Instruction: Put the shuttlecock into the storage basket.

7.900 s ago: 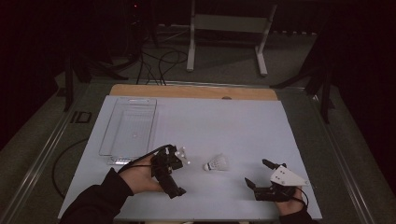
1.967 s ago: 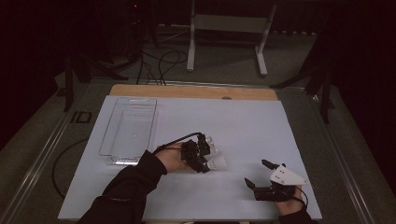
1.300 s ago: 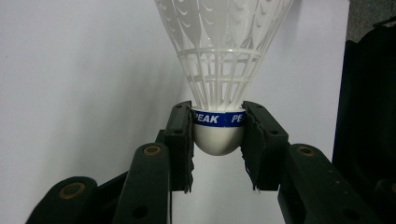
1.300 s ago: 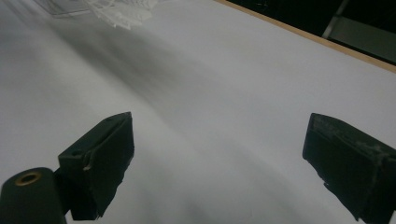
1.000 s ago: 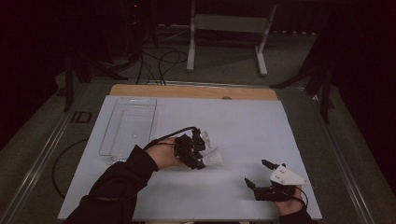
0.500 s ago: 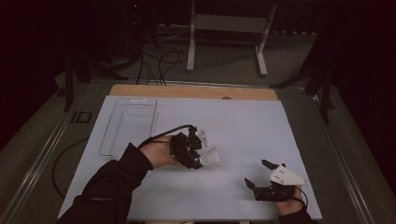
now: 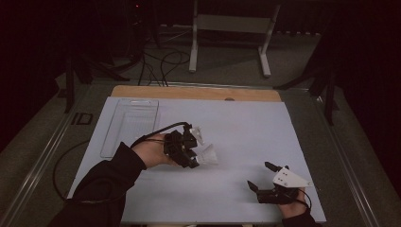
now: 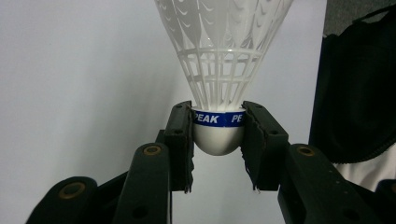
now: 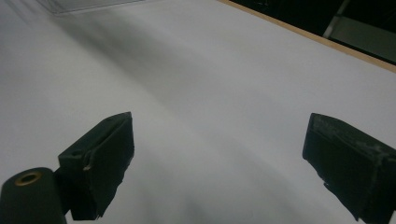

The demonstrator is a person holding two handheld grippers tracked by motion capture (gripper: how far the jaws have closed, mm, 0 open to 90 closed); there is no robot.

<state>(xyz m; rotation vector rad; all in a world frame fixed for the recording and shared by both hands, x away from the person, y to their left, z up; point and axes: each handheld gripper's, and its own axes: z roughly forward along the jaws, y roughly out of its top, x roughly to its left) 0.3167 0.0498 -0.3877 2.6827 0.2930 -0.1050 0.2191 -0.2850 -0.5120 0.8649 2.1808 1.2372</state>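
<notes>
**Shuttlecock pinched at the cork, tray to the left**

At the far left of the table [image 7: 246,118] lies a clear plastic tray [image 7: 130,125], long axis running away from the person, nothing visible in it. Just right of it, near mid-table, the left gripper [image 7: 193,153] holds a white shuttlecock [image 7: 208,154] above the surface. In the left gripper view, the pads [image 8: 180,135] press on either side of the rounded cork, at the blue band printed "PEAK"; the skirt [image 8: 224,42] extends straight out beyond the jaw tips. So the shuttlecock's long axis continues the gripper's own line, cork inward, skirt outward. In the high view the skirt points to the right, away from the tray.

Judgement: if the tray is the destination, it lies on the opposite side from the skirt, behind the left hand [image 7: 153,150], so the hand must travel left and probably turn before releasing. The left hand is much the nearer to the tray.

At lower right, the right gripper [image 7: 261,177] rests near the table's front edge, jaws spread wide, nothing between them, well apart from the shuttlecock.
</notes>
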